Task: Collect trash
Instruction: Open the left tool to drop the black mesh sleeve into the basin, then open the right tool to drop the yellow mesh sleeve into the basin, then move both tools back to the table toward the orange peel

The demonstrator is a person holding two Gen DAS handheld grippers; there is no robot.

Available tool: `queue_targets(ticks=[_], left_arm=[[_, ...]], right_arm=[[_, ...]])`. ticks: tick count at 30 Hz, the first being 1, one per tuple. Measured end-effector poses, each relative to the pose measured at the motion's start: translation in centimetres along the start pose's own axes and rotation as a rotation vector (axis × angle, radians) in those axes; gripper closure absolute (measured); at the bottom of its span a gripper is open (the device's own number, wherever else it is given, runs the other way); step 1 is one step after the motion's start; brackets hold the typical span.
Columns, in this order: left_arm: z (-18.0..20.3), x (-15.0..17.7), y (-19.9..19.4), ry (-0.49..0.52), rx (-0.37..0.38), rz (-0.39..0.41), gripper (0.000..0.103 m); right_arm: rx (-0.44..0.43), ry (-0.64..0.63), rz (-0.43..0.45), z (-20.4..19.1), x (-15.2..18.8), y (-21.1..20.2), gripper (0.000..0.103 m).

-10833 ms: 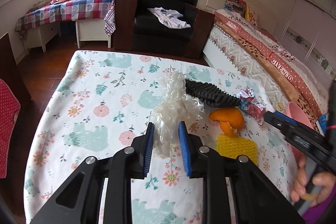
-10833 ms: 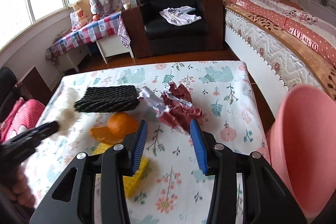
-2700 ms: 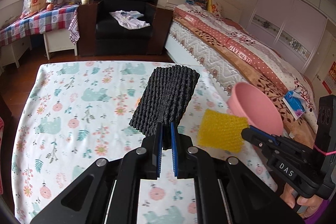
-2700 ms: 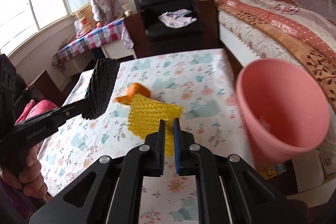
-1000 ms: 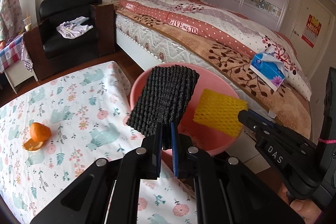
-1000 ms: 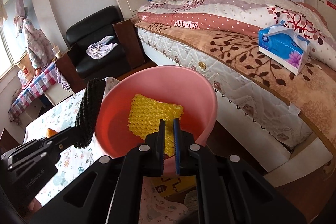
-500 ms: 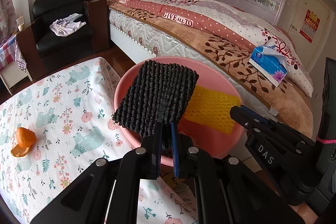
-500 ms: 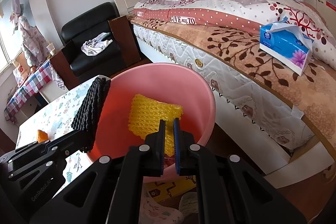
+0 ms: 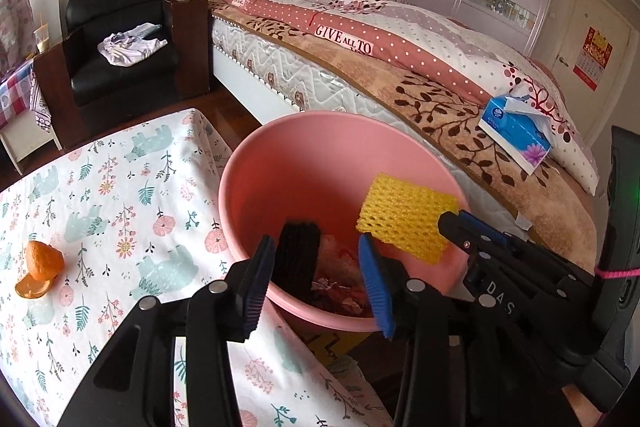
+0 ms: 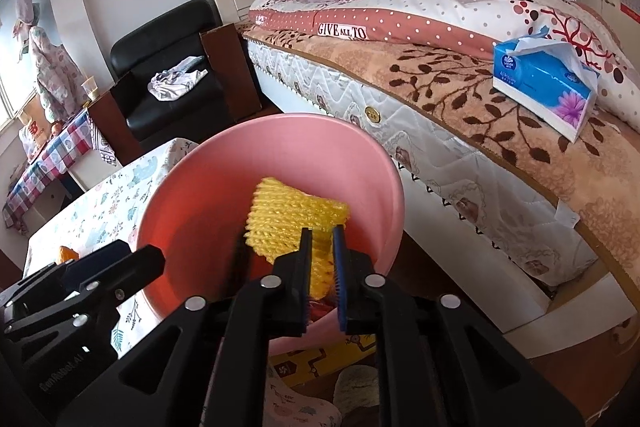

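Note:
A pink bin [image 9: 280, 163] stands beside the floral table [image 9: 120, 211]. My left gripper [image 9: 316, 267] is open above the bin's near rim. The black foam net [image 9: 298, 255] stands loose inside the bin, just below my open fingers, on crumpled wrappers [image 9: 340, 287]. My right gripper [image 10: 320, 259] is over the bin [image 10: 208, 203], its jaws slightly parted and still pinching the yellow foam net [image 10: 292, 219]. The yellow net also shows in the left wrist view [image 9: 404, 215]. Orange peel [image 9: 40, 267] lies on the table at the left.
A bed [image 9: 400, 75] runs along the right behind the bin, with a blue tissue box [image 9: 516, 131] on it. A black armchair [image 9: 124, 39] with clothes stands at the back. A yellow box [image 10: 320, 359] lies on the floor under the bin.
My left gripper has opened and let go of the black net, which has dropped into the bin. My right gripper's jaws have parted a little around the yellow net.

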State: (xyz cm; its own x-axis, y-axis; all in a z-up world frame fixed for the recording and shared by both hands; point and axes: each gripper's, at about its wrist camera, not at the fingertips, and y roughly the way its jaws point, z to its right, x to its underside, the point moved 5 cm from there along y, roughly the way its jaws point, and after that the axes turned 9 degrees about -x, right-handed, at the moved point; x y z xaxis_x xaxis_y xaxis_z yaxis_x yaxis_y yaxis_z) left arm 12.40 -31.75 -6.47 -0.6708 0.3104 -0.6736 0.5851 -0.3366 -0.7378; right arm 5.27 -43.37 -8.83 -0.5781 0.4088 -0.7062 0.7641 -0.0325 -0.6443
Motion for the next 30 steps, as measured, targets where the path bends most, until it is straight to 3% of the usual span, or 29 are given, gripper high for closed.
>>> queue_targets(ticks=[4, 18, 30], left_arm=[[-0.7, 0.0, -0.5, -0.015, -0.006, 0.008, 0.058], [-4.9, 0.9, -3.5, -0.072, -0.055, 0.038, 0.058], [-9.7, 3.2, -5.6, -0.118, -0.120, 0.031, 0.058]], right_arm=[[-0.018, -0.019, 0.015, -0.7, -0.1, -0.5, 0.071], [-0.061, -0.045, 0.040, -3.7, 0.1, -2.8, 0.071], [-0.151, -0.090, 0.015, -7.9, 1.6, -3.5, 0.071]])
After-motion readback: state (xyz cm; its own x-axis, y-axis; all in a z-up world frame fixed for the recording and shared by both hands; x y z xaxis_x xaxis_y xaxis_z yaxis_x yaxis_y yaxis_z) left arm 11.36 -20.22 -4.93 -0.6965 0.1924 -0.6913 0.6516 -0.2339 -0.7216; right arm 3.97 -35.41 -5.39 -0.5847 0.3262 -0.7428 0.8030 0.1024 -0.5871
